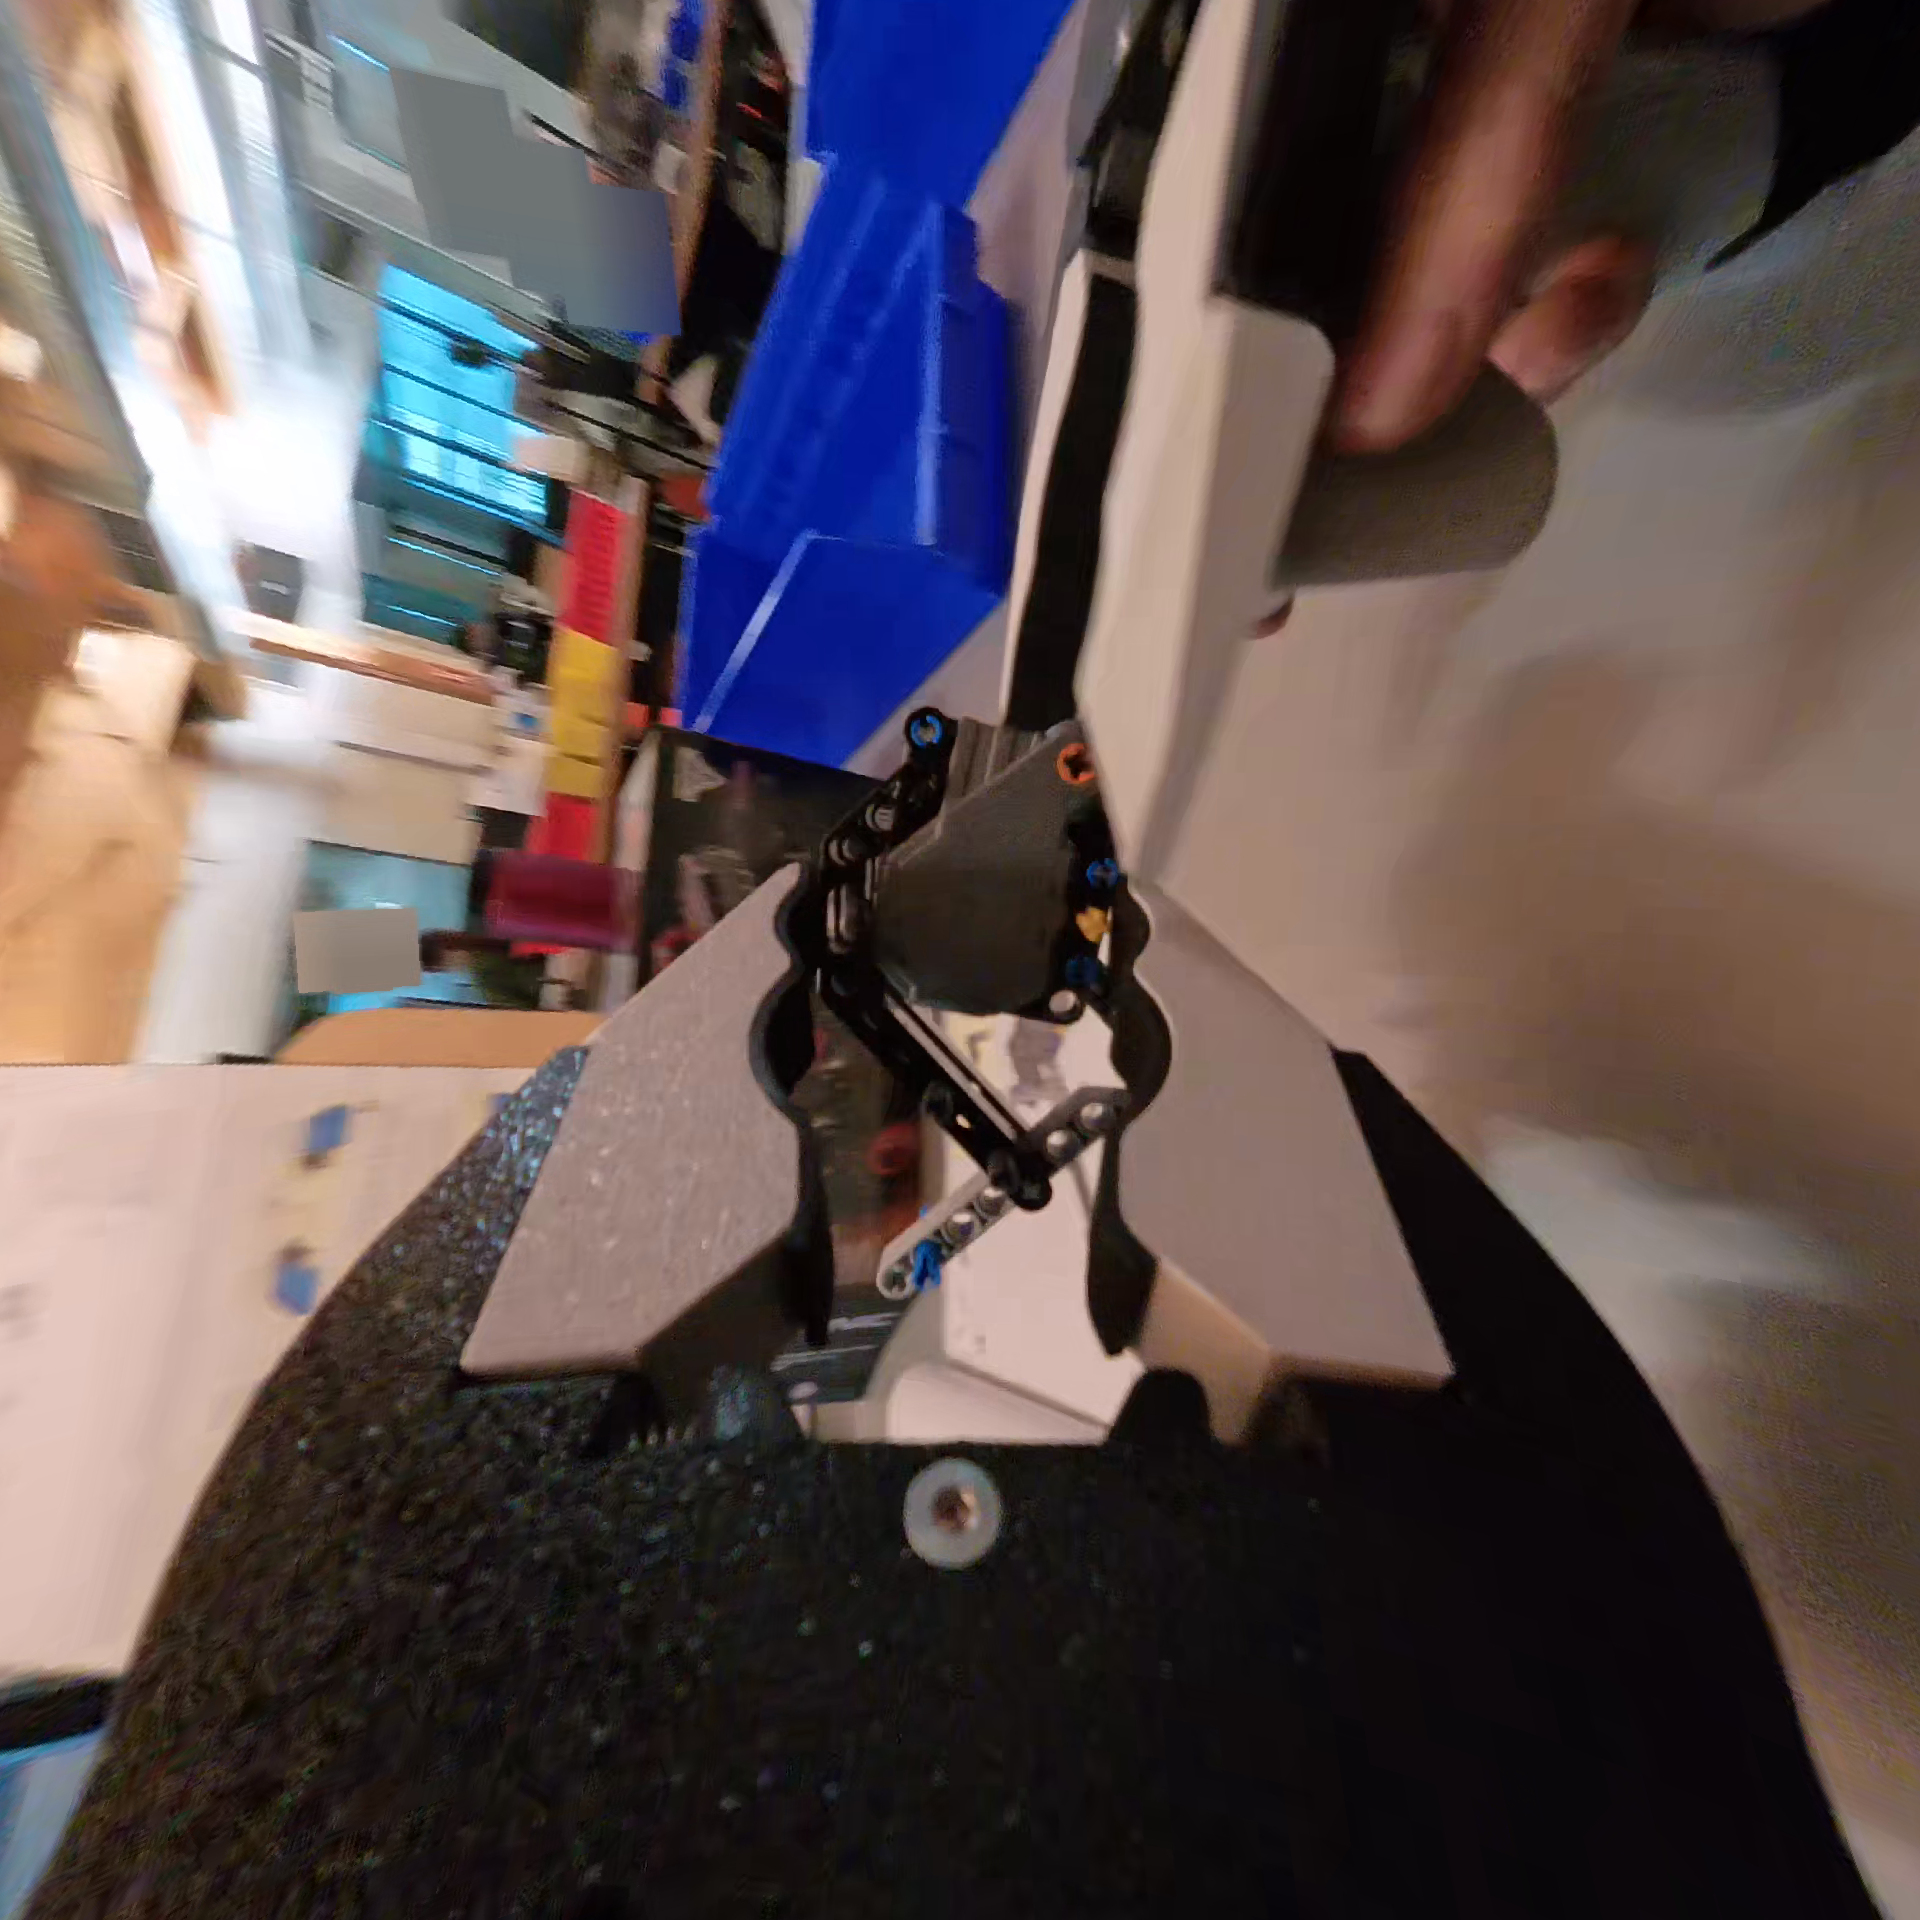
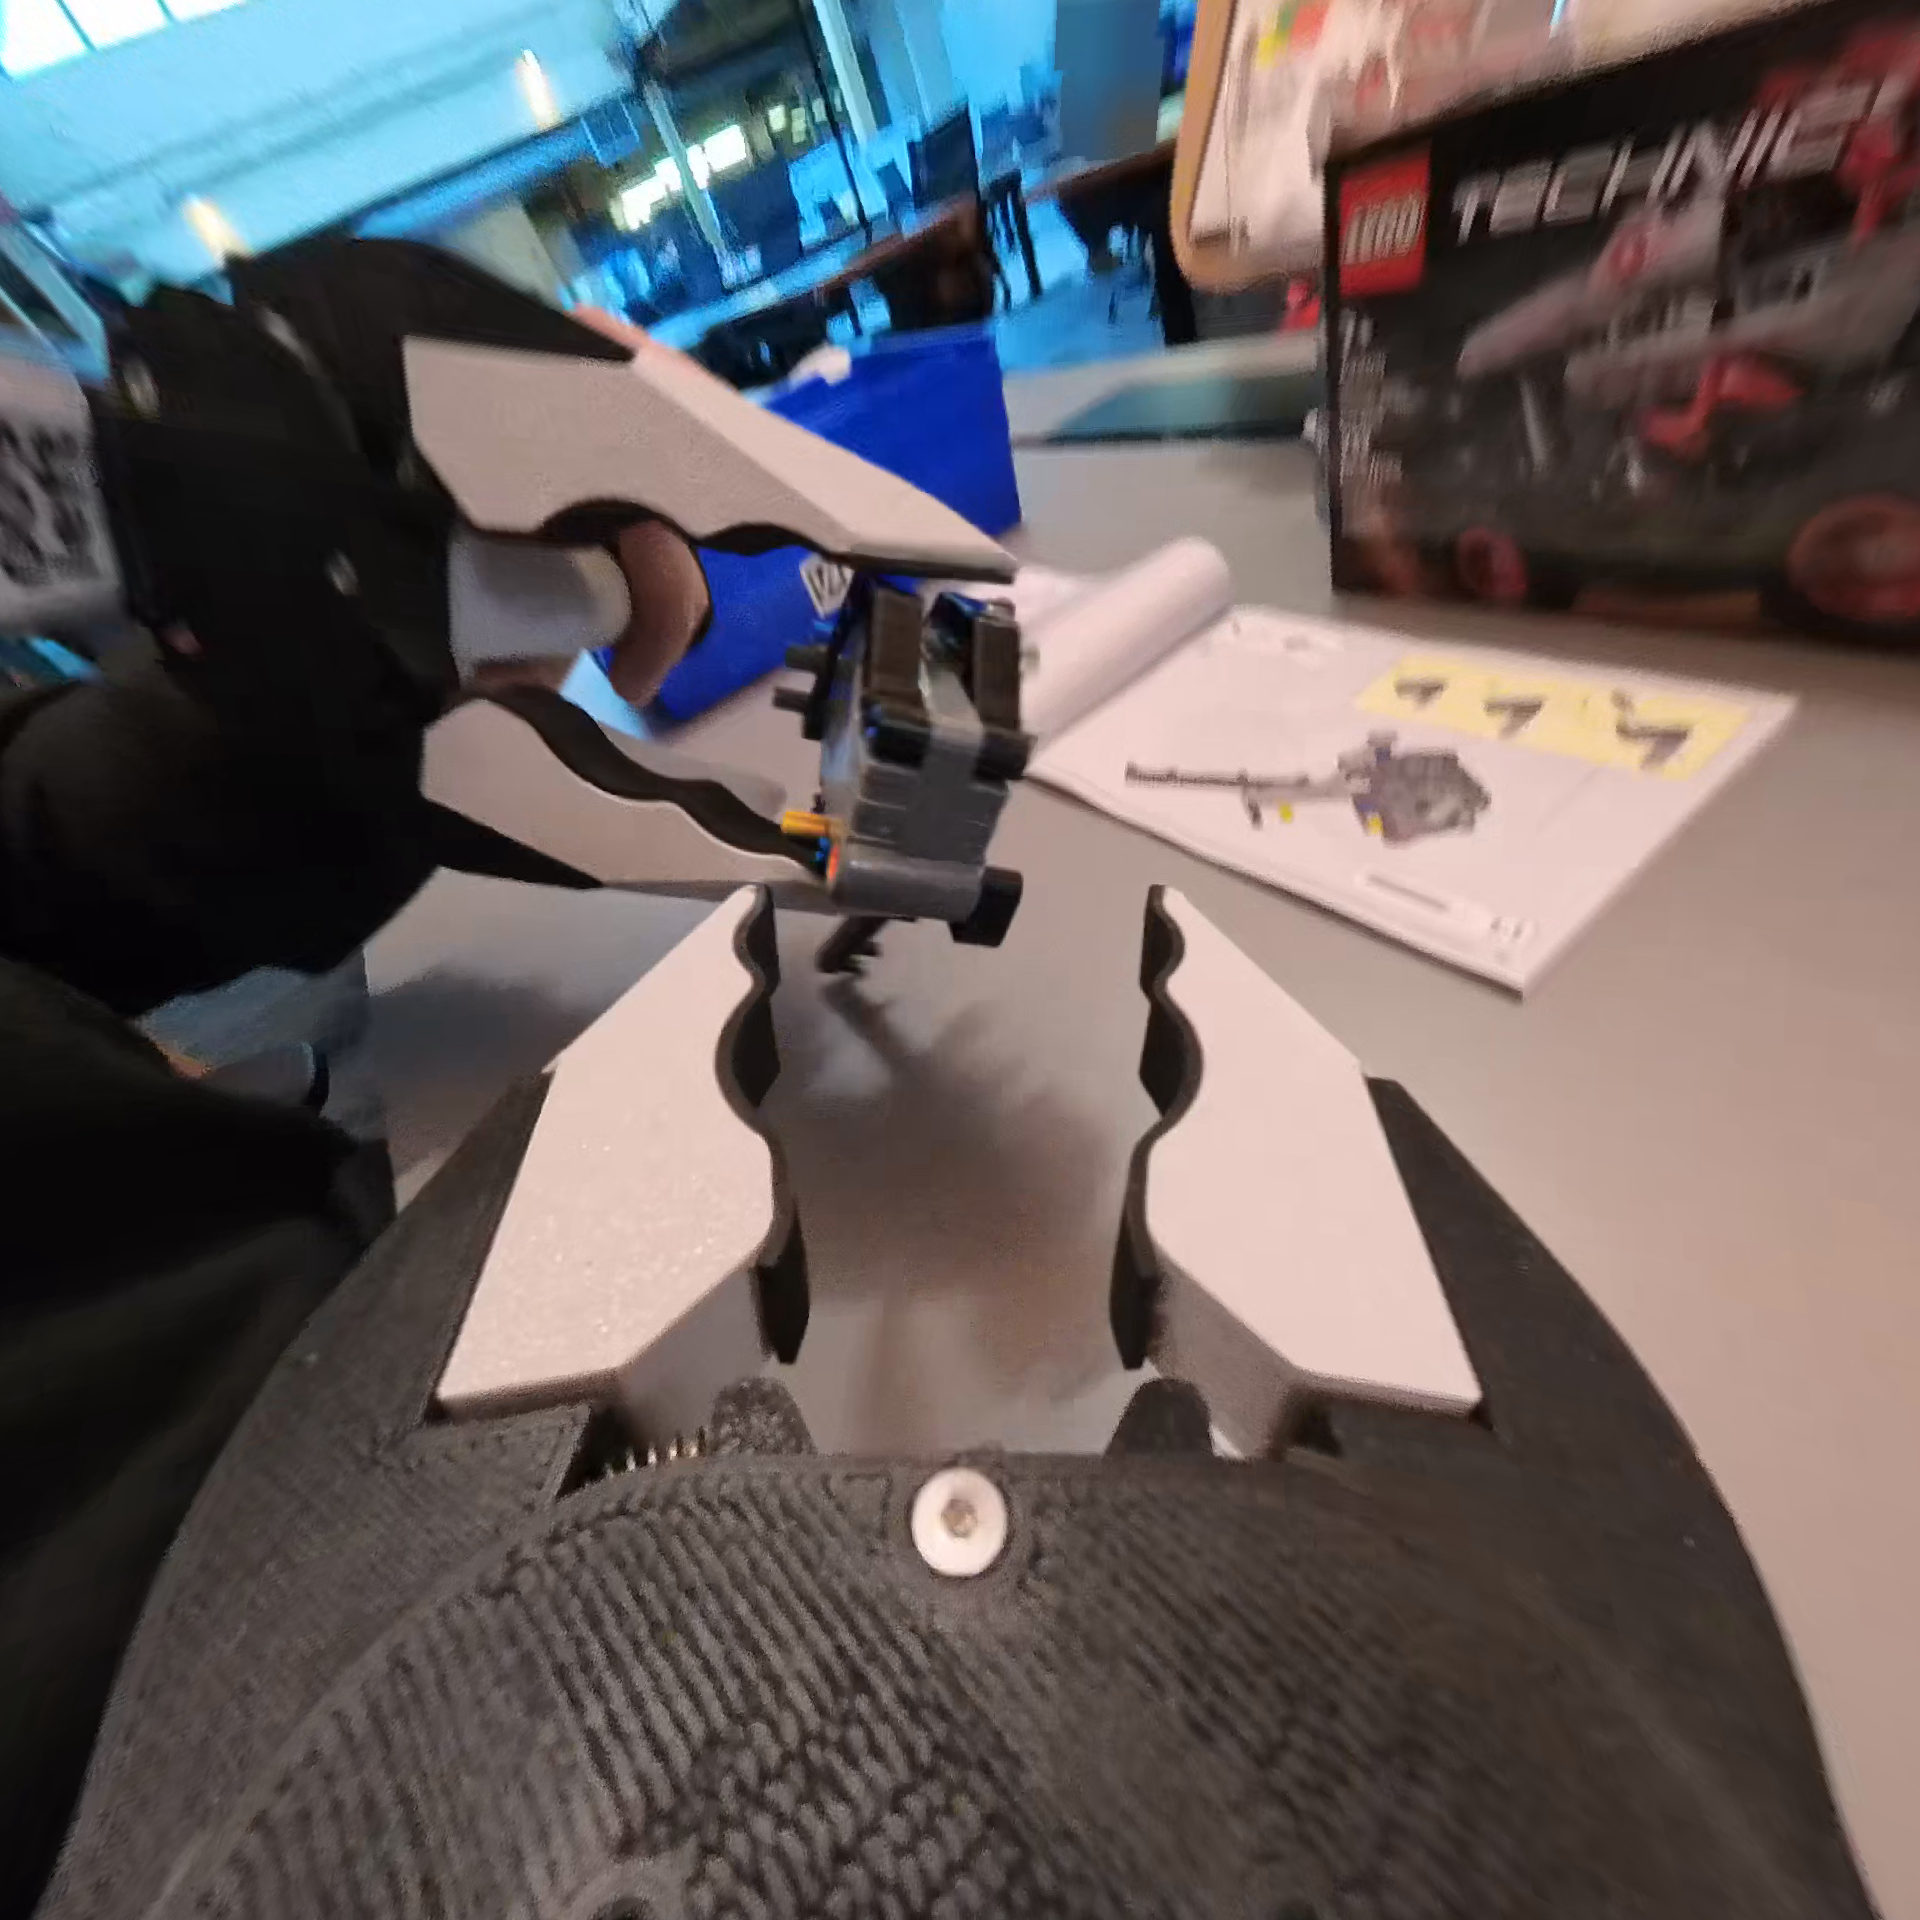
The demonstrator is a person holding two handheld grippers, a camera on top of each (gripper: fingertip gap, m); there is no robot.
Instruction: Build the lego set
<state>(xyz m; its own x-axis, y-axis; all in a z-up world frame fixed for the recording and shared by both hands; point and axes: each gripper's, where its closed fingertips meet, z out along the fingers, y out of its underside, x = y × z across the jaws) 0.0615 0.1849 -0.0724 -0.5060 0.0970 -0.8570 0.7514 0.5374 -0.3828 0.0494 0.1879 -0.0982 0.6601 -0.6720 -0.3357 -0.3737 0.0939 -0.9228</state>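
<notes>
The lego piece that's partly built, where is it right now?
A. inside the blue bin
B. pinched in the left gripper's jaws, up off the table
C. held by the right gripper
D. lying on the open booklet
B: the left gripper clamps the grey and black lego assembly above the table, while the right gripper is open and empty.

A dark grey lego assembly (image 1: 977, 914) with black beams, blue pins and 1 light grey beam is held above the surface.
</notes>
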